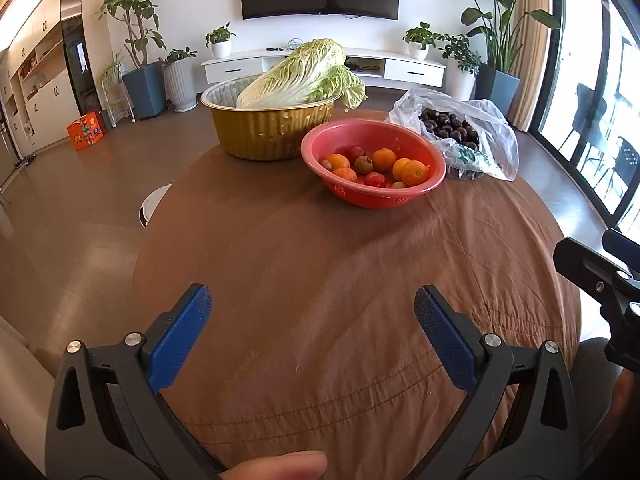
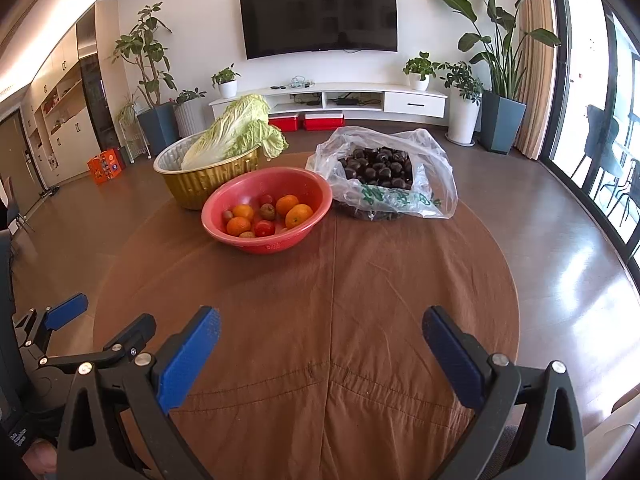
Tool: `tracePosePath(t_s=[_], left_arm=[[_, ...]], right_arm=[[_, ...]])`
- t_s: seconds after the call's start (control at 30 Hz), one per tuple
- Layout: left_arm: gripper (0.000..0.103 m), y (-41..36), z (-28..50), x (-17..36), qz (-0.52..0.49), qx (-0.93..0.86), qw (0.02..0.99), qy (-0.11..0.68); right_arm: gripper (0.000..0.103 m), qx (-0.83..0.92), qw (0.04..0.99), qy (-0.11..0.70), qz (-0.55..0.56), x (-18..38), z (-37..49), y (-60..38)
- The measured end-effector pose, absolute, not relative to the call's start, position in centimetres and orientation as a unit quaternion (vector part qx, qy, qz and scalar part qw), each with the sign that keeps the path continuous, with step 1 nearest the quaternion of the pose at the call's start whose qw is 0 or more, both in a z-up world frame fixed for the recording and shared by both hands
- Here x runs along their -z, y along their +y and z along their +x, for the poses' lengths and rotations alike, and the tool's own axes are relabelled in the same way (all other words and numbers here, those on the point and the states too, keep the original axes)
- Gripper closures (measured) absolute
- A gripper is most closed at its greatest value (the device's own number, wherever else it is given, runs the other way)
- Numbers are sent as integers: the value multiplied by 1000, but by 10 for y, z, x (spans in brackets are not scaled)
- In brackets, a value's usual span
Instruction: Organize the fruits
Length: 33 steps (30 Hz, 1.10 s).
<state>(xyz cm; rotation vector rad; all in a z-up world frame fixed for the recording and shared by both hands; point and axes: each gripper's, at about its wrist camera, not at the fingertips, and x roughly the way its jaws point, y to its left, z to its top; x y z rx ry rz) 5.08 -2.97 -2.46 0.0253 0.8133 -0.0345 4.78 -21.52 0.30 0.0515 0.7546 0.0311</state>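
Observation:
A red plastic bowl [image 1: 432,160] [image 2: 224,236] holds several oranges [image 1: 414,173] [image 2: 298,216] and small red tomatoes [image 1: 375,179] [image 2: 265,228]. Behind it stands a gold foil pan [image 1: 264,132] [image 2: 192,186] with a napa cabbage [image 1: 300,76] [image 2: 232,132] in it. A clear plastic bag [image 1: 496,140] [image 2: 436,168] of dark round fruits [image 1: 452,124] [image 2: 378,166] lies to the right. My left gripper [image 1: 312,304] and right gripper [image 2: 320,326] hover open over the near part of the brown tablecloth, well short of the bowl, nothing between their blue pads.
The round table under the brown cloth [image 1: 340,272] [image 2: 360,280] ends close on both sides. A white stool [image 1: 154,204] stands by its left edge. Potted plants, a TV stand [image 2: 332,100] and glass doors at right line the room. A thumb [image 1: 280,466] shows at the bottom.

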Motion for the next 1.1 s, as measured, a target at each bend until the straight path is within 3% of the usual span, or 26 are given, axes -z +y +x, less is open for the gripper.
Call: tracePosePath(t_s=[1.1], left_arm=[[0,-33,48,31,13,18,917,399]], right_arm=[[0,-16,927,374,24,3,47,-214]])
